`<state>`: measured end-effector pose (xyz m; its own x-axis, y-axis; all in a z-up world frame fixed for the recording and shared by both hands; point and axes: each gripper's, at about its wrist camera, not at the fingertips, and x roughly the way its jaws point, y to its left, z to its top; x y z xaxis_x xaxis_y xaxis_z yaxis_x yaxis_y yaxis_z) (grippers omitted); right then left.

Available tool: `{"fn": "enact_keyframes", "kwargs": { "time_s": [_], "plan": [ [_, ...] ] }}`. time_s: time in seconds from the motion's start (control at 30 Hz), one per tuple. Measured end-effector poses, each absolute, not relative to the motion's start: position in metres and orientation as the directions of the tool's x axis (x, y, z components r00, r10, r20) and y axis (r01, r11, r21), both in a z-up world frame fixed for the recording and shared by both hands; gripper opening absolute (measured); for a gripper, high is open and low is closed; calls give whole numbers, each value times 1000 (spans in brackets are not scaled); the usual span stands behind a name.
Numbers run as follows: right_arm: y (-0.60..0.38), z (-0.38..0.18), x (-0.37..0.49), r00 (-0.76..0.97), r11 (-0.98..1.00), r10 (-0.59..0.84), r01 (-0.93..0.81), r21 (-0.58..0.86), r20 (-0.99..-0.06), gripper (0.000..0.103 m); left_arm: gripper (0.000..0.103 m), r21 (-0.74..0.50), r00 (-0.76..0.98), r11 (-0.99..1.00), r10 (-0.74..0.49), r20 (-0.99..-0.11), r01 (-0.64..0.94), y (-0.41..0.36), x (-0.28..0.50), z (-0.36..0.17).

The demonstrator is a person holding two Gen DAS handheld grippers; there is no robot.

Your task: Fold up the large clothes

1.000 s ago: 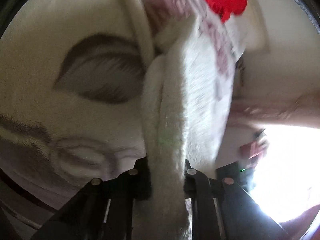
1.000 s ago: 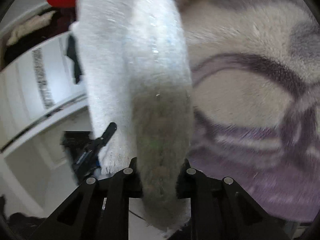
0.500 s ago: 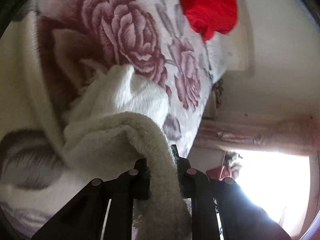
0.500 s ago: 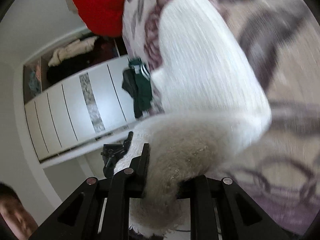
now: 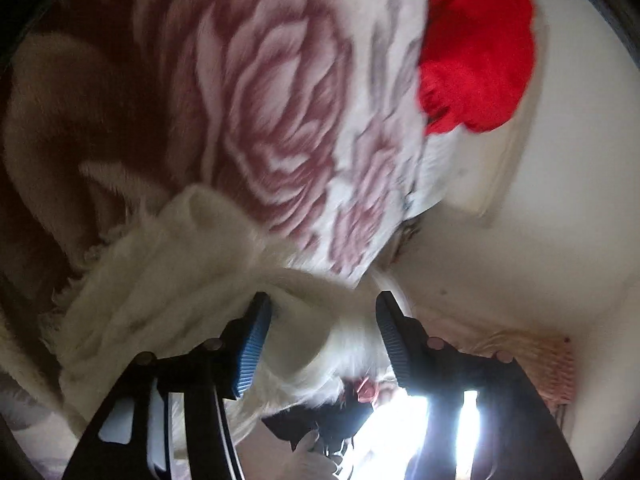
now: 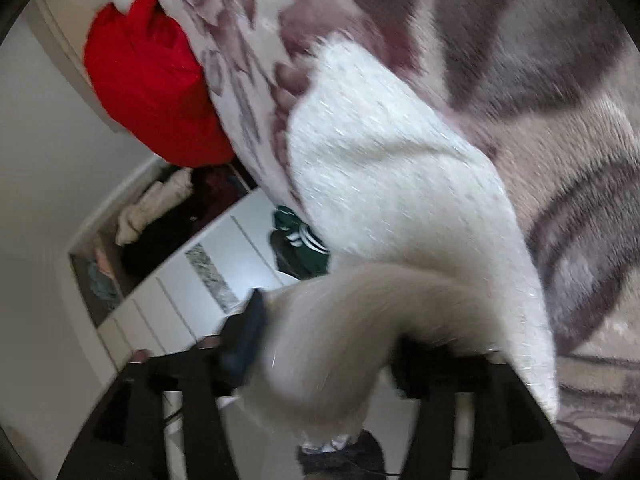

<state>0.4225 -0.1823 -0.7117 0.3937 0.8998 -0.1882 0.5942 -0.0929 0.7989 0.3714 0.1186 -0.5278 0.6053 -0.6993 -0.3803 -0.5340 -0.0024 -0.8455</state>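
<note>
Vs a sec ago, both grippers have let go: then each was clamped tight on a bunch of the white fluffy garment, w/ mostly the pale part of the blanket behind; now the jaws are opening on both sides and the view has swung onto the rose print. Left gripper [image 5: 322,328]: blue ribbed pads [image 5: 252,344] stand apart, neither visibly pressing the cloth, so released. The white garment [image 5: 168,280] lies heaped on the floral blanket [image 5: 280,100] to the left of and just ahead of the left finger, w/ a fuzzy tail of it hanging in the gap between the fingers. Right gripper [image 6: 328,344]: fingers spread wide, blurred; a thick fold of the white garment [image 6: 380,168] droops down between them, draped over the right finger, rest of it spread up onto the blanket [image 6: 560,100] ahead. Red cloth [image 6: 148,80] sits at the blanket's far edge, well apart from the garment; wardrobe [image 6: 168,304] behind at left.
</note>
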Motion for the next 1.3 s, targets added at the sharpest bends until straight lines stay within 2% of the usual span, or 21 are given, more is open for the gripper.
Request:
{"fn": "enact_keyframes", "kwargs": {
  "time_s": [0.07, 0.13, 0.2, 0.23, 0.27, 0.4, 0.47, 0.5, 0.53, 0.57, 0.6, 0.63, 0.83, 0.9, 1.03, 1.17, 1.3],
  "plan": [
    [-194, -697, 427, 432, -83, 880, 548, 832, -196, 86, 55, -850, 628, 104, -629, -459, -517, 128, 360, -508],
    [-216, -681, 433, 413, 2, 875, 518, 855, -253, 86, 56, -821, 598, 287, -573, -560, -494, 125, 359, -488],
    [-228, -664, 438, 352, 192, 853, 477, 858, -386, 86, 56, -761, 535, 465, -541, -649, -453, 112, 363, -473],
    [-232, -655, 442, 300, 345, 817, 429, 835, -492, 86, 56, -716, 491, 566, -526, -695, -408, 100, 368, -466],
    [-232, -650, 442, 262, 439, 790, 391, 809, -555, 86, 56, -695, 459, 632, -533, -711, -343, 86, 374, -462],
    [-230, -668, 435, 86, 676, 705, 216, 704, -703, 86, 56, -604, 309, 775, -537, -785, -185, 44, 391, -475],
    [-215, -675, 433, 50, 715, 685, 146, 684, -727, 86, 56, -481, 264, 872, -447, -855, -84, 18, 397, -487],
    [-209, -678, 435, 59, 715, 687, 123, 689, -724, 75, 53, -448, 253, 892, -421, -871, -56, 12, 398, -489],
    [-200, -677, 440, 61, 725, 679, 97, 682, -731, 38, 38, -403, 270, 915, -386, -882, -11, 4, 398, -486],
    [-197, -674, 440, 66, 750, 652, 85, 655, -755, 25, 23, -389, 294, 921, -375, -879, 13, 2, 396, -481],
    [-195, -670, 442, 89, 761, 639, 70, 645, -764, 23, 16, -381, 301, 924, -367, -880, 14, 3, 394, -477],
    [-195, -661, 441, 117, 767, 632, 52, 640, -766, 19, 12, -399, 336, 917, -376, -864, 1, 10, 392, -467],
    [-209, -596, 444, 250, 735, 663, -36, 677, -706, 13, 11, -536, 503, 838, -422, -754, -100, 55, 394, -421],
    [-204, -581, 456, 273, 714, 683, -59, 697, -677, 12, 11, -538, 522, 833, -406, -750, -125, 60, 404, -419],
    [-193, -564, 491, 314, 742, 654, -87, 665, -688, 12, 11, -531, 505, 826, -383, -773, -187, 72, 437, -441],
    [-185, -601, 532, 276, 793, 591, -25, 609, -758, 12, 11, -523, 380, 805, -408, -830, -279, 73, 465, -507],
    [-186, -649, 545, 188, 827, 546, 39, 561, -817, 12, 11, -470, 298, 834, -389, -872, -287, 65, 464, -539]
  ]
}}
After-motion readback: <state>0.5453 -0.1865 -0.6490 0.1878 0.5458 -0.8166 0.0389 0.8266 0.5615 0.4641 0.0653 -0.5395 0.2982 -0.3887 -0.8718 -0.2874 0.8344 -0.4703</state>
